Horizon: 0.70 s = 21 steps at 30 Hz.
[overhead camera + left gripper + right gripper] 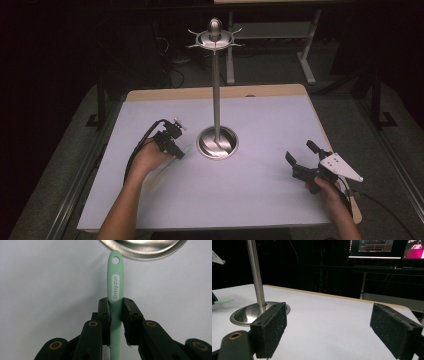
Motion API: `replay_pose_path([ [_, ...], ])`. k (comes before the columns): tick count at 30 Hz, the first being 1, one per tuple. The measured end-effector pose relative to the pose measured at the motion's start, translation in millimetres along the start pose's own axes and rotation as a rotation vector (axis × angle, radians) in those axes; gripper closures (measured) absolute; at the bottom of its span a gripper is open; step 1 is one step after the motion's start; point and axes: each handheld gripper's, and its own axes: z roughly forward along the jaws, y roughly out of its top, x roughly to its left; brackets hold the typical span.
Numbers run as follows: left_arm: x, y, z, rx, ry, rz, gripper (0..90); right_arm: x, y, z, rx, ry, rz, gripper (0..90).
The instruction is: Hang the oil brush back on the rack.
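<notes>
Left gripper (115, 308) clamped on mint-green silicone utensil handle (115, 280), low over white counter (260, 125), at 9 o'clock of steel hanging stand (217, 142). Right gripper (300, 157) wide open, empty. Hanging likely remains.

Your high view looks forward and down over the whole tabletop (260, 200). Your left gripper view sits close above the surface, facing the stand (145, 248) base. Your right gripper view looks low across the tabletop; both share that stand.
</notes>
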Motion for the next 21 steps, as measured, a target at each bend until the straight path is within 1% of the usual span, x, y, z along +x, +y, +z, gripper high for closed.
replay_pose_path([
  [1,0.0,0.0,0.0,0.000,0.000,0.000,77.5,0.1,0.0,-0.1,0.000,-0.001,-0.001,13.3],
  [2,0.2,-1.1,-2.4,-0.027,-0.014,-0.010,77.5,0.1,0.0,-0.1,0.000,-0.001,-0.001,13.3],
  [3,3.0,-3.0,-9.0,-0.052,-0.028,0.005,77.5,0.2,0.1,0.0,0.000,-0.001,-0.001,13.3],
  [4,3.0,-3.0,-9.0,-0.052,-0.028,0.005,77.5,0.2,0.1,0.0,0.000,-0.001,-0.001,13.3],
  [5,5.4,-5.1,-14.6,-0.090,-0.051,0.002,77.5,0.1,0.0,0.1,0.001,-0.001,-0.003,13.4],
  [6,5.3,-6.3,-16.4,-0.123,-0.060,-0.012,77.5,0.2,0.1,0.1,0.001,-0.001,-0.001,13.3],
  [7,5.3,-6.3,-16.4,-0.123,-0.060,-0.012,77.5,0.2,0.1,0.1,0.001,-0.001,-0.001,13.3],
  [8,7.7,-8.9,-22.3,-0.170,-0.072,-0.019,77.5,0.3,0.1,0.1,0.001,-0.001,-0.001,13.3],
  [10,10.1,-11.6,-26.9,-0.209,-0.087,-0.013,77.5,0.2,0.1,0.1,0.001,-0.001,-0.002,13.3],
  [11,10.1,-11.6,-26.9,-0.209,-0.087,-0.013,77.5,0.1,0.0,0.1,0.001,-0.001,-0.002,13.4],
  [12,10.3,-13.2,-29.5,-0.233,-0.094,-0.026,77.5,0.1,0.0,0.1,0.001,-0.001,-0.002,13.4],
  [13,11.1,-14.8,-31.8,-0.252,-0.104,-0.024,77.5,0.2,0.0,0.0,0.000,-0.001,-0.002,13.3],
  [14,12.2,-17.7,-36.7,-0.294,-0.126,-0.023,77.5,0.3,0.1,-0.1,0.000,-0.001,-0.001,13.3],
  [15,13.5,-19.1,-39.1,-0.310,-0.125,-0.008,77.5,0.3,0.1,0.0,0.000,-0.001,-0.001,13.3],
  [16,13.5,-19.1,-39.1,-0.310,-0.125,-0.008,77.5,0.3,0.1,0.0,0.000,-0.001,-0.001,13.3],
  [17,14.1,-21.4,-42.8,-0.349,-0.124,-0.010,77.5,0.3,0.1,0.0,0.000,-0.001,-0.002,13.3],
  [18,14.1,-21.4,-42.8,-0.349,-0.124,-0.010,77.5,0.3,0.1,0.0,0.000,-0.001,-0.002,13.3],
  [19,15.6,-22.5,-44.7,-0.360,-0.126,-0.001,77.5,0.3,0.1,0.0,0.000,-0.001,-0.002,13.3],
  [21,17.6,-24.9,-48.5,-0.405,-0.126,0.004,77.5,0.3,0.1,0.0,0.000,-0.001,-0.001,13.3],
])
